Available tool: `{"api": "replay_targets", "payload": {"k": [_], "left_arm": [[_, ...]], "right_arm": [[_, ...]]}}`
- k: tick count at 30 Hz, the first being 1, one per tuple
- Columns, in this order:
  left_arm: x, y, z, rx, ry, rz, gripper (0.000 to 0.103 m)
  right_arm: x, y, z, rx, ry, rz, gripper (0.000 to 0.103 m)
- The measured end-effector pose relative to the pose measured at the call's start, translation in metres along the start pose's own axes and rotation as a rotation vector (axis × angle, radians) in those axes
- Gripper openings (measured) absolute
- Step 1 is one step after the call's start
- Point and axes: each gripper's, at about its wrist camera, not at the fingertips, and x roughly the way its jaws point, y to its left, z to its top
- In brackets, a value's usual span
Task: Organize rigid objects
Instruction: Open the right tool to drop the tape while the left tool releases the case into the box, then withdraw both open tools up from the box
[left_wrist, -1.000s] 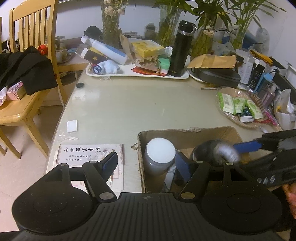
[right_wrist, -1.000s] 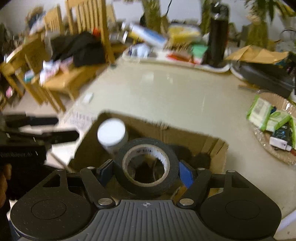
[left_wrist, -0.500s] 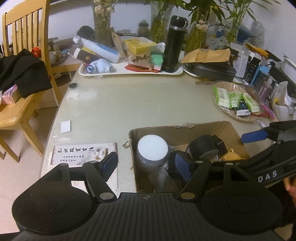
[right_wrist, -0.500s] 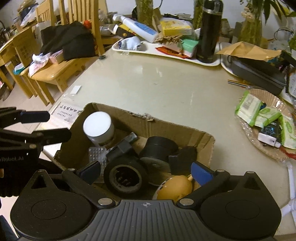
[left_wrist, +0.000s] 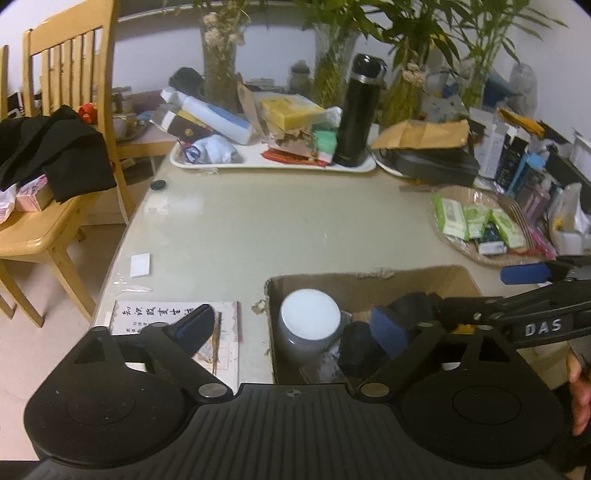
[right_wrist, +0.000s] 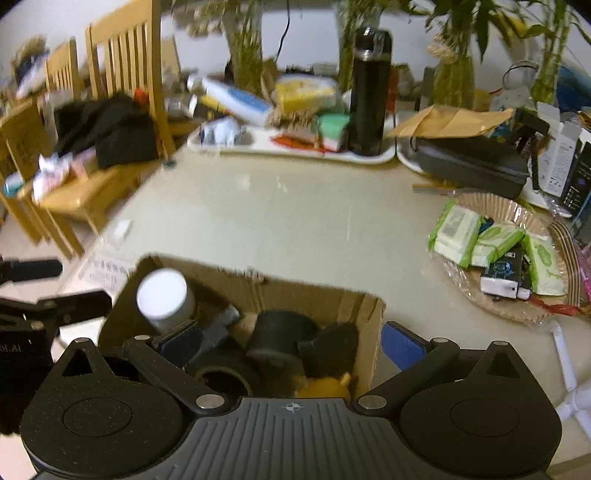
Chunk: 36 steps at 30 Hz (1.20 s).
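A cardboard box (left_wrist: 369, 282) (right_wrist: 258, 284) stands on the beige table near its front edge. Inside it are a jar with a white lid (left_wrist: 310, 314) (right_wrist: 162, 293), a black tape roll (right_wrist: 221, 380), a second black roll (right_wrist: 280, 336) and a yellow object (right_wrist: 325, 387). My left gripper (left_wrist: 291, 328) hovers over the box's left side. Its jaws are opening and press on nothing, with the jar below them. My right gripper (right_wrist: 290, 343) is wide open above the box's right side and holds nothing. One of its blue pads (left_wrist: 524, 274) shows in the left wrist view.
A white tray (left_wrist: 258, 162) of clutter and a black flask (left_wrist: 360, 110) stand at the back. A woven basket (left_wrist: 476, 258) of wipe packs sits on the right. A printed sheet (left_wrist: 147, 317) lies left of the box. A wooden chair (left_wrist: 44, 229) stands beside the table.
The right gripper let the black tape roll go into the box, spread wide and drew back a little. The left gripper's fingers stand farther apart than before.
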Motion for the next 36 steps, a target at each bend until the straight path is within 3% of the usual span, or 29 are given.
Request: {"api": "replay_targets", "payload": {"k": [1, 8, 16, 23, 31, 36], "left_arm": [[-0.001, -0.001, 0.0, 0.008, -0.012, 0.007, 0.103], [-0.009, -0.014, 0.002, 0.095, -0.081, 0.073, 0.103], [-0.008, -0.02, -0.002, 0.145, 0.008, 0.139, 0.103], [-0.011, -0.021, -0.012, 0.094, 0.094, 0.09, 0.103], [-0.019, -0.02, -0.018, 0.033, 0.177, 0.049, 0.103], [-0.018, -0.02, -0.024, -0.007, 0.243, -0.001, 0.103]], "right_arm": [[-0.002, -0.001, 0.001, 0.01, -0.014, -0.003, 0.103], [-0.008, -0.002, 0.003, 0.025, -0.037, -0.009, 0.103], [-0.011, 0.007, -0.004, -0.05, 0.007, -0.184, 0.103], [-0.029, 0.014, -0.015, -0.056, -0.045, -0.283, 0.103], [-0.027, 0.018, -0.026, -0.003, 0.094, -0.271, 0.103], [-0.021, 0.024, -0.035, 0.014, 0.209, -0.211, 0.103]]}}
